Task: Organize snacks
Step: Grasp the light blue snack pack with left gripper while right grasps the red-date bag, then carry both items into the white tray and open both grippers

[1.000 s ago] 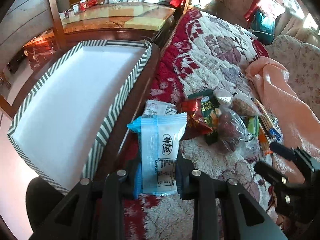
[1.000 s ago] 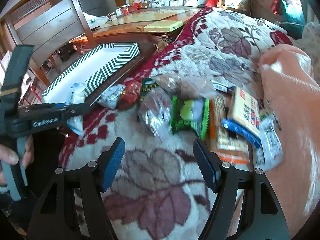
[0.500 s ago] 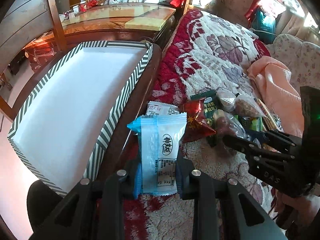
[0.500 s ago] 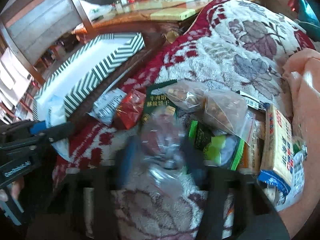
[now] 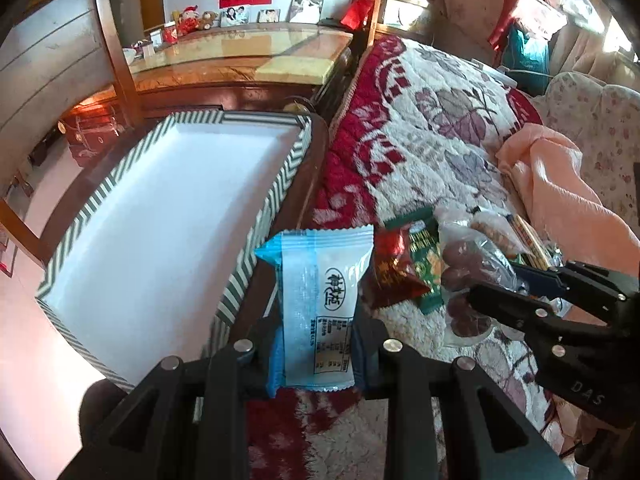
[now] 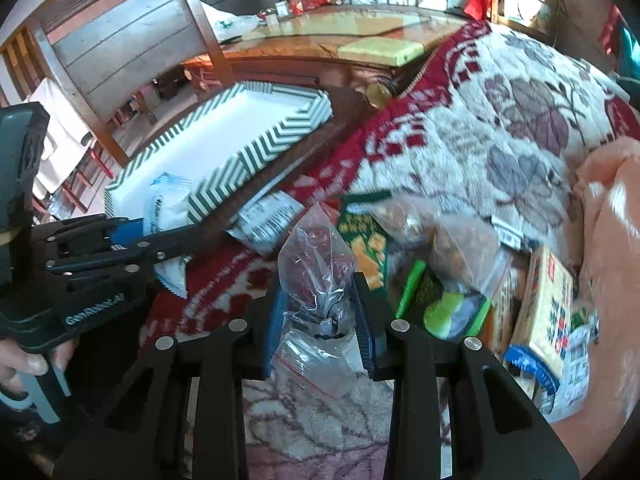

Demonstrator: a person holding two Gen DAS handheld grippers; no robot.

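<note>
Clear bag (image 6: 318,276) pinched inside right gripper (image 6: 320,336), above blanket (image 6: 460,128).

Black tool (image 6: 320,332), blue pads (image 6: 273,328), silver screws, seemingly.

Blue-white packet (image 5: 316,312): upright in my left gripper (image 5: 316,356), pinched at its lower end, beside the striped box.
Clear bag (image 6: 316,280): dark red fruit inside (dates, I think), neck clamped in my right gripper (image 6: 320,336).
Striped box (image 5: 256,236): white inside, empty, on the wooden edge.
Remaining snacks (image 6: 460,264): heaped on my floral blanket, green, red and boxed packs overlapping.
</note>
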